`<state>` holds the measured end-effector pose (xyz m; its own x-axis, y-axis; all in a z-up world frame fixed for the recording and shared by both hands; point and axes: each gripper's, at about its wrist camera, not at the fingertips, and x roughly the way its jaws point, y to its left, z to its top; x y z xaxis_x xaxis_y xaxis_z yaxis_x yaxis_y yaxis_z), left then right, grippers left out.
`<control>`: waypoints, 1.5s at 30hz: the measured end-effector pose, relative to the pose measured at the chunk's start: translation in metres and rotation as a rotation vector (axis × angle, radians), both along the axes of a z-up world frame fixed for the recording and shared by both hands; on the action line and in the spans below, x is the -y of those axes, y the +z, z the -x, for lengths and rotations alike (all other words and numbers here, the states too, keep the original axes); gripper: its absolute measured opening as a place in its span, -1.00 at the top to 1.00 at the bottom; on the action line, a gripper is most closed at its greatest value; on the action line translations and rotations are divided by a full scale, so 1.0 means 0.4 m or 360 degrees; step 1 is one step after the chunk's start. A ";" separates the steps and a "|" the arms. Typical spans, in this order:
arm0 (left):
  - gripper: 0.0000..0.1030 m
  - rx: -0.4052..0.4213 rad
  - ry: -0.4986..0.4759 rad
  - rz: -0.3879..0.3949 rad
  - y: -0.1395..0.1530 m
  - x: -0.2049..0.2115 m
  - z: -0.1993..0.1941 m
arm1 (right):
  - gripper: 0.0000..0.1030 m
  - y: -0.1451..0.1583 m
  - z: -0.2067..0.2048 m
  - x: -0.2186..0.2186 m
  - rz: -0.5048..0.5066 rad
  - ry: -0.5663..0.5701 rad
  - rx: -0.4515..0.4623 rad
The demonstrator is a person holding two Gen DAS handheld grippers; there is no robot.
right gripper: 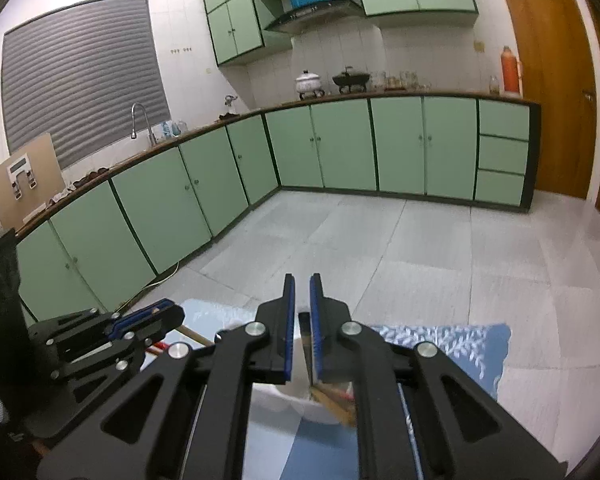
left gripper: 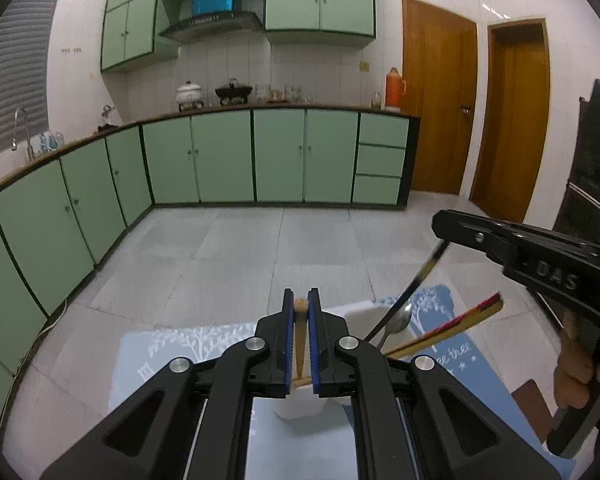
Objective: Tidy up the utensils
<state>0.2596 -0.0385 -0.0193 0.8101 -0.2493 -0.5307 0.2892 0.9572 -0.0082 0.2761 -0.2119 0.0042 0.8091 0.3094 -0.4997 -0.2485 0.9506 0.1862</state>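
left claw [left gripper: 300, 312] pinching wooden handle [left gripper: 299, 336], right claw [right gripper: 302, 300] gripping dark utensil [left gripper: 410, 292] (over white holder [left gripper: 360, 312])

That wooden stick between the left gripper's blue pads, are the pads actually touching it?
Touching. In the left wrist view the wooden handle sits squeezed between both blue pads of the left gripper, with no gap visible on either side.

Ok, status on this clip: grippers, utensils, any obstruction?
Left gripper shut on wooden handle. Right gripper shut on dark utensil above white holder. Spoon, chopsticks already in. Nothing blocking.
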 end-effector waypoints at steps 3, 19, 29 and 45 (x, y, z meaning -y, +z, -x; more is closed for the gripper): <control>0.70 -0.0013 0.0018 0.0000 -0.015 -0.004 -0.004 | 0.68 -0.003 0.020 0.021 -0.0041 -0.0036 -0.0001; -0.66 0.0174 0.0167 0.0122 0.072 -0.071 0.212 | -0.76 0.036 0.294 0.101 -0.0058 -0.0228 0.0143; -0.88 0.0129 0.0171 0.0071 0.070 -0.072 0.345 | -0.89 -0.011 0.412 0.069 0.0059 -0.0210 0.0030; -0.88 0.0093 0.0219 0.0077 0.073 -0.099 0.447 | -0.89 0.004 0.501 0.034 0.0096 -0.0123 0.0005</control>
